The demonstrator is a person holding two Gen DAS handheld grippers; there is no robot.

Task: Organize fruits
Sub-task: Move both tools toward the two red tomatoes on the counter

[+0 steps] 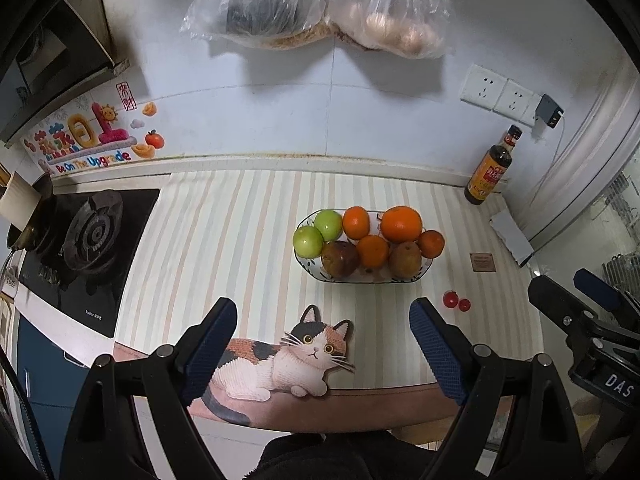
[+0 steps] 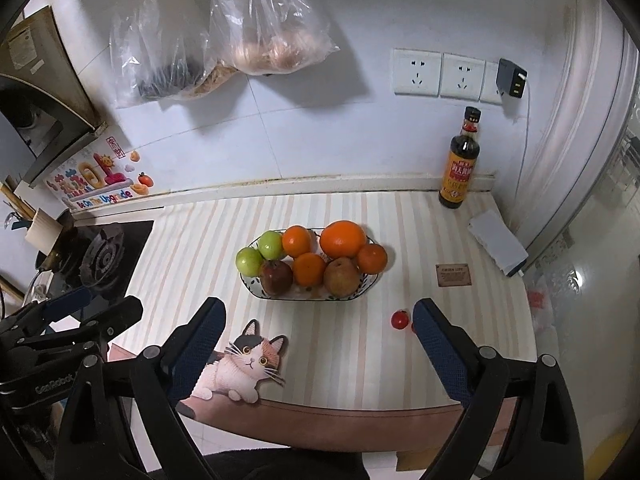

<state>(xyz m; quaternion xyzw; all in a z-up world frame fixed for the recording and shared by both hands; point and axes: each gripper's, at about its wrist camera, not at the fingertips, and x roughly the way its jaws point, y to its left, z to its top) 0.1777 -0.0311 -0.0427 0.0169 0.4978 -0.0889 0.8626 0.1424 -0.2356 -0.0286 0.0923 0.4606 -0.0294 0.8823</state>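
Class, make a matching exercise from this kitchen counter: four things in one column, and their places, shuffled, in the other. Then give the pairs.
Things:
1. green apples
2. sauce bottle
3. small red fruits
4. cat mat

Places:
A. on the counter, right of the bowl
B. at the counter's front edge
C. in the bowl, left end
D. back right corner, by the wall

Pairs: 1-C, 2-D, 3-A, 4-B
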